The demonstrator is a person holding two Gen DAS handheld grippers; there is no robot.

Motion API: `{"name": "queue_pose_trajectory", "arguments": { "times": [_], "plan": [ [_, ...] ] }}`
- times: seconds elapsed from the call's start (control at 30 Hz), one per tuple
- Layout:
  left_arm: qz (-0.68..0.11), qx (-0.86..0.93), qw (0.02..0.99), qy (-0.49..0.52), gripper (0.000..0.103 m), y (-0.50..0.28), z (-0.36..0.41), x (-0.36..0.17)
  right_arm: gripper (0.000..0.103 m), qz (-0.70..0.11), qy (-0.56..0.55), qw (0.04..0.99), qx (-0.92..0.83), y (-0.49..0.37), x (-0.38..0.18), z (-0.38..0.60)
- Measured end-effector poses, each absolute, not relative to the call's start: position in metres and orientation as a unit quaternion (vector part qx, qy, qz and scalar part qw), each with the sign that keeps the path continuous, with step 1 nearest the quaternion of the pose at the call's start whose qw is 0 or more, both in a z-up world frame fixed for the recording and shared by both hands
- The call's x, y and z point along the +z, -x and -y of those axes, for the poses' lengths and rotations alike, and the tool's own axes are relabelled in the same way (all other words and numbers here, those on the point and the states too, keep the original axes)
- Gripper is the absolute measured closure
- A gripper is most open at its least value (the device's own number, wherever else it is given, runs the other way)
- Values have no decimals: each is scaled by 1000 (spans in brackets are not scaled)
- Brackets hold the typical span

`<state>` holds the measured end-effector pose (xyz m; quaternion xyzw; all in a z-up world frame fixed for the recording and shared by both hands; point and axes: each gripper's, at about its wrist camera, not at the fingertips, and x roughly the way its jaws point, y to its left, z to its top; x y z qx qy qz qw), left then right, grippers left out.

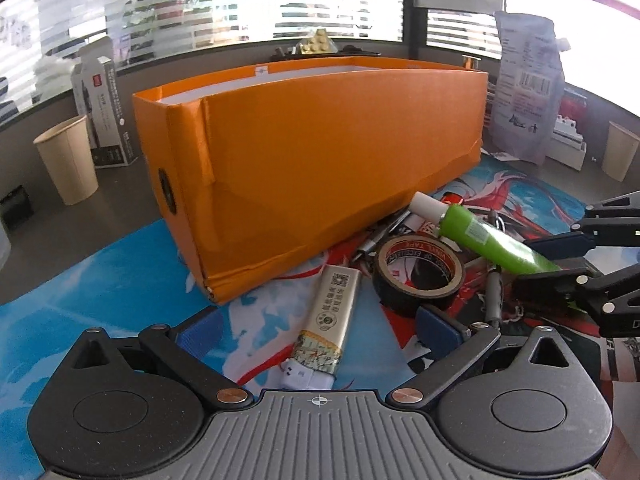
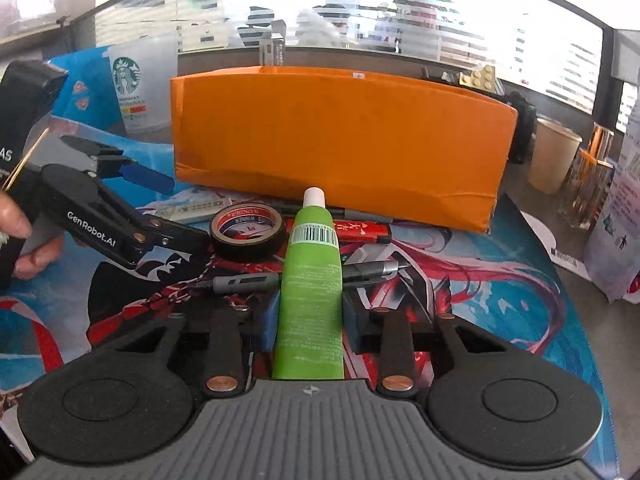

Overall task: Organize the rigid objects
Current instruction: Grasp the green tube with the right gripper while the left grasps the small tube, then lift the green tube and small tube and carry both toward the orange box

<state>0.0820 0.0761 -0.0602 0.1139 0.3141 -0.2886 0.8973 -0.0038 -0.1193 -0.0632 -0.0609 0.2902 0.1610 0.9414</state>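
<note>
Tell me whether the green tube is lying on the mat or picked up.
Picked up, it seems: the green tube sits clamped between the right gripper pads, its white cap angled up above the tape roll.

The black tape roll (image 1: 418,270) carried "VINYL TAPE" and "OF EXCELLENCE" inside its core, and "WONDER" on the core rim in the right wrist view. The left gripper (image 2: 160,204) bore "GenRobot.AI" on its arm. A translucent cup (image 2: 134,88) showed the Starbucks siren logo. The green tube (image 2: 312,280) had a barcode, digits too small to read.

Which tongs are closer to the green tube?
Right. The right tongs are closed on the green tube; the left tongs are open over the lighter, beside it.
</note>
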Motion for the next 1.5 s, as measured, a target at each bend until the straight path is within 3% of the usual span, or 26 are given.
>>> {"name": "queue_pose_trajectory", "arguments": {
  "times": [0.07,0.33,0.8,1.2,1.27,1.3,1.5],
  "plan": [
    [-309,-300,895,-116,9,-80,-75,-60,73,-291,52,942,159,2,-63,120],
    [-296,-332,888,-117,77,-67,-65,-54,73,-290,45,943,154,3,-63,120],
    [-320,-278,904,-55,82,-45,-68,-49,73,-285,30,944,162,15,-58,121],
    [-286,-250,924,-27,84,-15,-70,-22,73,-267,22,949,168,28,-51,124],
    [-278,-245,928,-26,86,-12,-70,-16,73,-262,22,949,171,31,-48,125],
    [-274,-247,929,-25,93,-10,-70,-14,73,-260,23,950,171,32,-47,126],
    [-263,-247,932,-22,95,-2,-66,-6,74,-252,23,952,170,37,-43,129]
  ]
}}
